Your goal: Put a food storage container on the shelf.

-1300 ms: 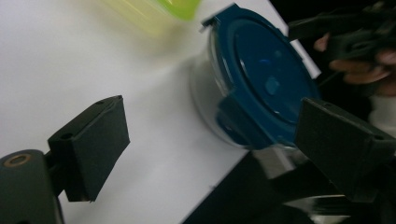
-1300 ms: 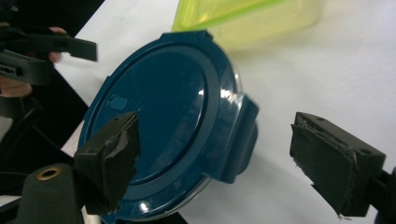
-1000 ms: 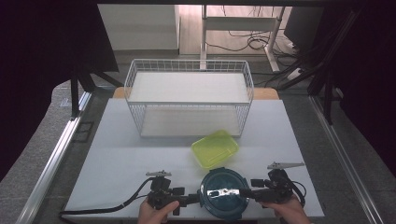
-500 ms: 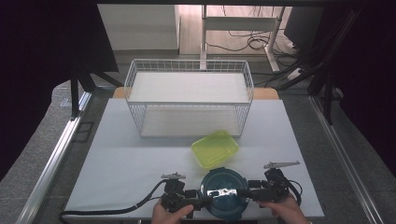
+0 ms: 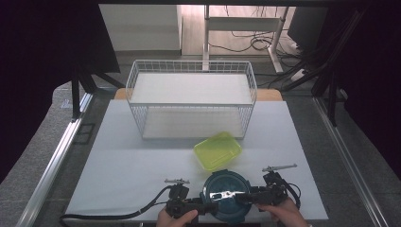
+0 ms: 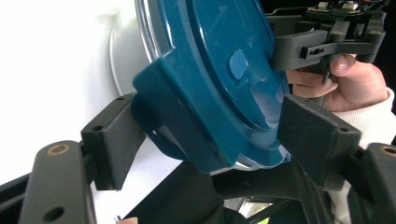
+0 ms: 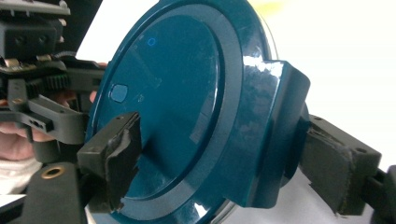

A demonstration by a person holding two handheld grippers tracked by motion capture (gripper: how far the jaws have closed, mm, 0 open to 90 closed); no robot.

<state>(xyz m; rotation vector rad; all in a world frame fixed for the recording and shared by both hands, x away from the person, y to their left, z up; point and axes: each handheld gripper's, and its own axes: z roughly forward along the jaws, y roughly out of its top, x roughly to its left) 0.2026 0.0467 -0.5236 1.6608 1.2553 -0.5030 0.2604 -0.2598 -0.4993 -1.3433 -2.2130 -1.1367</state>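
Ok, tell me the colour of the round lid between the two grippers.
Dark teal blue, clearest in the right gripper view: round lid.

- Left gripper (image 5: 204,206): a black body with chunky moulded parts, two flat rectangular black pads (image 6: 113,140), small round screw holes and a brass-coloured ring at one pivot.
- A thick black cable (image 5: 142,210) trails from it along the table's near edge.
- Right gripper (image 5: 242,197): black too, with a toothed gear strip and worn, chipped foam pads (image 7: 119,154).
- Each gripper carries a thin grey plate (image 5: 279,167) on top.
- The right hand (image 6: 355,84) wears a white knitted sleeve cuff (image 6: 385,114).
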